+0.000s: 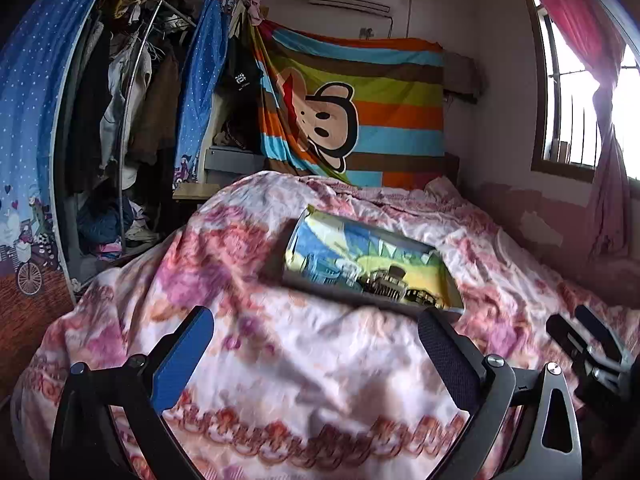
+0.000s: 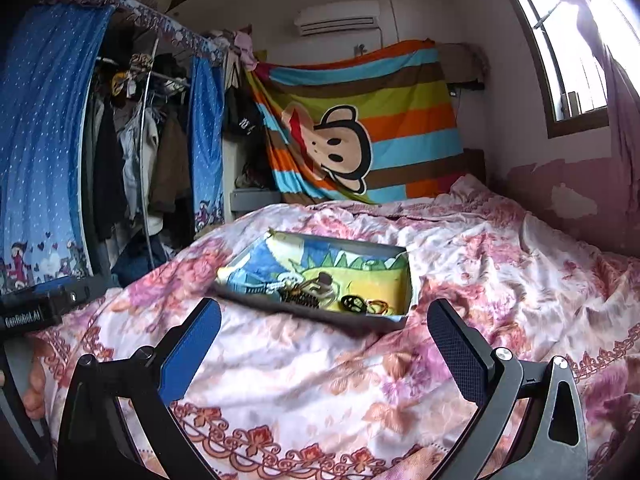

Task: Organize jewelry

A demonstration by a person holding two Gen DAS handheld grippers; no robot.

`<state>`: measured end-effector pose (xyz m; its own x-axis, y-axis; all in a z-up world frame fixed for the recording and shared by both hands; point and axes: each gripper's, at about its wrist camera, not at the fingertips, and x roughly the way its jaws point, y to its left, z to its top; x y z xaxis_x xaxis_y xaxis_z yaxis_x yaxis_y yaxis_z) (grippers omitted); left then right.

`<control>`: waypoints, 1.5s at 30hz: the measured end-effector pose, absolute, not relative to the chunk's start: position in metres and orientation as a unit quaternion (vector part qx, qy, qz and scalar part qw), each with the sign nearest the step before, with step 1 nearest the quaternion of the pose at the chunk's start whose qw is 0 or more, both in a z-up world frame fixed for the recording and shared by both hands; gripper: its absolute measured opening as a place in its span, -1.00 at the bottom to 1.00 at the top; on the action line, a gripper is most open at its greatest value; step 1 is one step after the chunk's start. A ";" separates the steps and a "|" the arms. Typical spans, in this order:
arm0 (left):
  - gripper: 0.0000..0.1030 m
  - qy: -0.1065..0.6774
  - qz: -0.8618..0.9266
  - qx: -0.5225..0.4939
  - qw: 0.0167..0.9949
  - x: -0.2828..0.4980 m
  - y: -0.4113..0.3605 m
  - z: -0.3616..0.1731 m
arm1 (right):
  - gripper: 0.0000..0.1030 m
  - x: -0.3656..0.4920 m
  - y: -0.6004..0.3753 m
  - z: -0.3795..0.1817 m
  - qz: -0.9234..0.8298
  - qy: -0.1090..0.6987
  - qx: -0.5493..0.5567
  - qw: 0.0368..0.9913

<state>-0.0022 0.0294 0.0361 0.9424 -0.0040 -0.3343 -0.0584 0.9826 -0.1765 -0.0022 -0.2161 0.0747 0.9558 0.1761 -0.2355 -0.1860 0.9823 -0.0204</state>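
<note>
A shallow open box (image 2: 256,268) with a blue, green and yellow cartoon lining lies on the pink floral quilt (image 2: 280,360). It also shows in the left wrist view (image 1: 320,240). Inside it lies a heap of jewelry (image 2: 304,294): a dark comb-like clip, a black round piece (image 2: 352,304) and orange rings (image 2: 380,306); the heap shows blurred in the left wrist view (image 1: 392,284). My right gripper (image 2: 324,320) is open and empty, just short of the box. My left gripper (image 1: 316,328) is open and empty, just short of the box.
The bed fills the foreground. An open wardrobe (image 2: 132,152) full of hanging clothes stands at the left behind blue curtains. A striped monkey blanket (image 2: 360,128) hangs on the far wall. A window (image 2: 568,52) is at the right. The other gripper's body shows at far left (image 2: 36,308) and far right (image 1: 588,344).
</note>
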 end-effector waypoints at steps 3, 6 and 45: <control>0.99 0.182 0.018 -0.083 0.980 -0.001 0.030 0.024 | 0.97 0.002 -0.212 0.068 0.094 0.126 -0.027 0.987; 1.00 0.193 0.018 -0.091 0.977 0.008 0.032 0.015 | 0.97 0.006 -0.211 0.059 0.092 0.139 -0.035 0.985; 0.99 0.189 0.026 -0.051 0.980 0.007 0.018 0.010 | 0.97 0.014 -0.216 0.049 0.077 0.149 -0.018 0.986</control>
